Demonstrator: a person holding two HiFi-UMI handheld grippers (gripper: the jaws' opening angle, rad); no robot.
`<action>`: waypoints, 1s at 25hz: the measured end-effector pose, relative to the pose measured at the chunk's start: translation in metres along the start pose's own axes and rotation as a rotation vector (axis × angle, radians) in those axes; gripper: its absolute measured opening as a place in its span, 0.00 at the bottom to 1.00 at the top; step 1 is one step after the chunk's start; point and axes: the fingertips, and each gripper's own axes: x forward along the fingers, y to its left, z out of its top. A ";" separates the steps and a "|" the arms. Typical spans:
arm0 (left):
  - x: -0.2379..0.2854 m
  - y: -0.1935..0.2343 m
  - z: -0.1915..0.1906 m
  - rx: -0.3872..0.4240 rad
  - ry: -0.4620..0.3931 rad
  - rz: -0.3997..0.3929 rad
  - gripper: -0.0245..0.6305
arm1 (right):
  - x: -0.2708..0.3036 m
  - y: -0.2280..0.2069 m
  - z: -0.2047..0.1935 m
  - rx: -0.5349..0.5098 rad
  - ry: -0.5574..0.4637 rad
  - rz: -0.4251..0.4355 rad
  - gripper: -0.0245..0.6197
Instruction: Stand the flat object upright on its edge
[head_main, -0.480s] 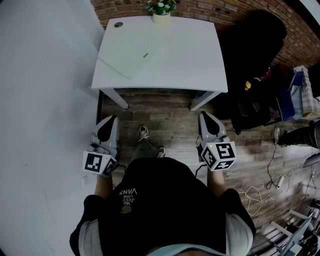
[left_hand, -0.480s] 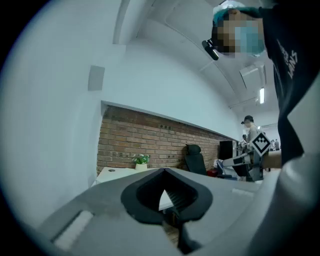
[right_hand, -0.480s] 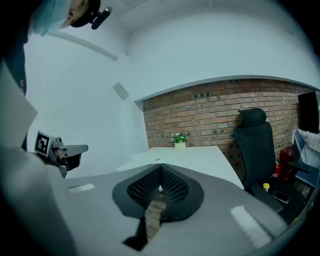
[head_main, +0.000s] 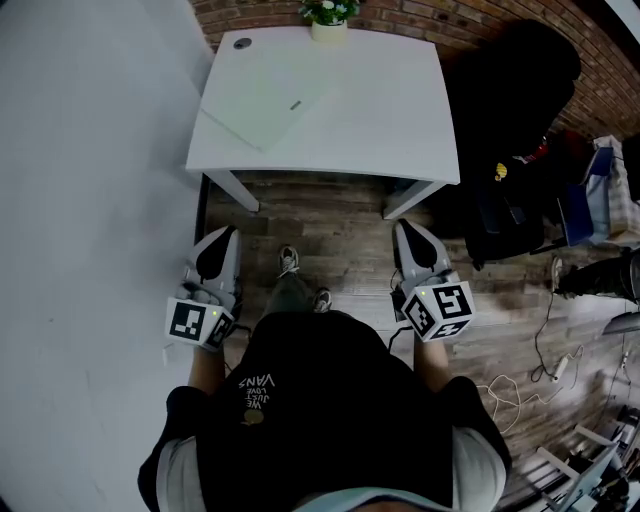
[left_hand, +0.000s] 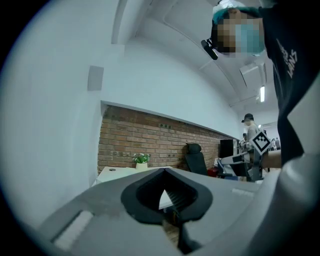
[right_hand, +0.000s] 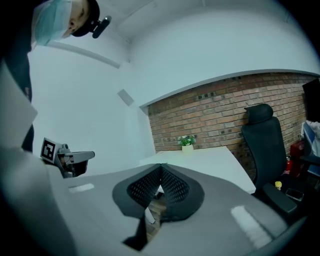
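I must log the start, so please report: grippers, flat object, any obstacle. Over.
Left gripper shut, empty, short of the table. Right gripper same. Flat object lies flat, table's left part, untouched. Nothing seen blocking it.

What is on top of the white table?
A pale thin flat board lies flat on the left of the white rectangular table. A small green potted plant stands at the far edge, a round dark cable cap in the far left corner. Anything under the board is covered.

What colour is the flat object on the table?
The flat object is pale green; head view.
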 end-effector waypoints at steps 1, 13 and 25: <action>0.000 0.001 0.000 -0.008 0.001 0.008 0.04 | 0.001 0.000 0.000 0.007 0.000 0.005 0.04; 0.022 0.025 0.000 -0.030 -0.013 0.006 0.04 | 0.027 -0.003 -0.004 0.062 0.018 0.000 0.04; 0.057 0.096 0.010 -0.016 -0.002 -0.029 0.04 | 0.098 0.009 0.008 0.106 0.019 -0.038 0.04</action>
